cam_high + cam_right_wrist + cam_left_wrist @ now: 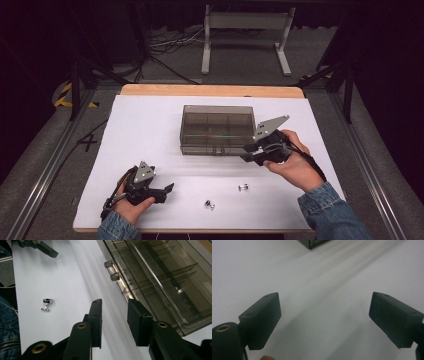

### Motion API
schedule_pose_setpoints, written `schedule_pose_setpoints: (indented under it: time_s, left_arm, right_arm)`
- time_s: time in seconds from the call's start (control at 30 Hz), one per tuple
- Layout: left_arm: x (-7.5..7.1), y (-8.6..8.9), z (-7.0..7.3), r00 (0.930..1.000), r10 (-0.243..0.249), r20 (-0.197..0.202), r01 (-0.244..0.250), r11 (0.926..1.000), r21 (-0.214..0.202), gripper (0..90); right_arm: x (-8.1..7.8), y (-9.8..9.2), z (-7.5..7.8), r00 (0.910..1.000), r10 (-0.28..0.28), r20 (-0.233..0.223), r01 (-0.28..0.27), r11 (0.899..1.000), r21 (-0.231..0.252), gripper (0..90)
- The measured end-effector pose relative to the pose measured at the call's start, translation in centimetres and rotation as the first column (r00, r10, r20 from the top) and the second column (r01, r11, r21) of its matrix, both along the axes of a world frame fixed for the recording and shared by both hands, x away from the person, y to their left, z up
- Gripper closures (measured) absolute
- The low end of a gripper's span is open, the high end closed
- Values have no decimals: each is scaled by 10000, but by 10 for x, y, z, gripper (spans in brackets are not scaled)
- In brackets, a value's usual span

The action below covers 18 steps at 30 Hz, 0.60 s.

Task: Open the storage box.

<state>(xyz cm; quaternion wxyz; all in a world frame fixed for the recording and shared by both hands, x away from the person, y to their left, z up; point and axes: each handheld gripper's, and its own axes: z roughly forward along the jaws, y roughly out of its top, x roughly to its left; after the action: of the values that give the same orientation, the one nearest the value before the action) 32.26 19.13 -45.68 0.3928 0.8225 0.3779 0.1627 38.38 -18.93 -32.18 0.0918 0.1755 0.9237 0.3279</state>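
Up close, the left gripper (325, 315) has its jaws spread wide over bare white desk, nothing between them; in the high view it sits near the desk's front-left corner. The right gripper (114, 320) has its jaws parted by a narrow gap, empty, just beside the front right corner of the clear smoky box (217, 129). That box stands toward the desk's (150, 125) back edge, lid closed, divided into compartments; something small and pale lies in one compartment, too dim to identify. Two clasps (111, 270) sit on its front wall. Two small silver fittings (243, 188) (209, 204) lie near the front edge, their detail hard to make out. No writing is readable.
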Motion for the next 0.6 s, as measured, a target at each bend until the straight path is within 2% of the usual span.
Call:
schedule_pose_setpoints:
  time_s: [0.1, 0.3, 0.6]
  left_arm:
    - [0, 0, 0, 10000, 4, -2, -4, 10000, -5, 116]
    - [0, 0, 0, 10000, -1, -7, 1, 10000, 16, 116]
    - [0, 0, 0, 10000, 26, -17, -26, 10000, -15, 114]
  right_arm:
    - [4, 0, 1, 10000, -2, -32, 1, 10000, -78, 653]
    - [17, 2, 5, 10000, 49, -54, -53, 9981, -617, 644]
    - [30, 2, 0, 9990, 163, -421, -197, 9965, -812, 636]
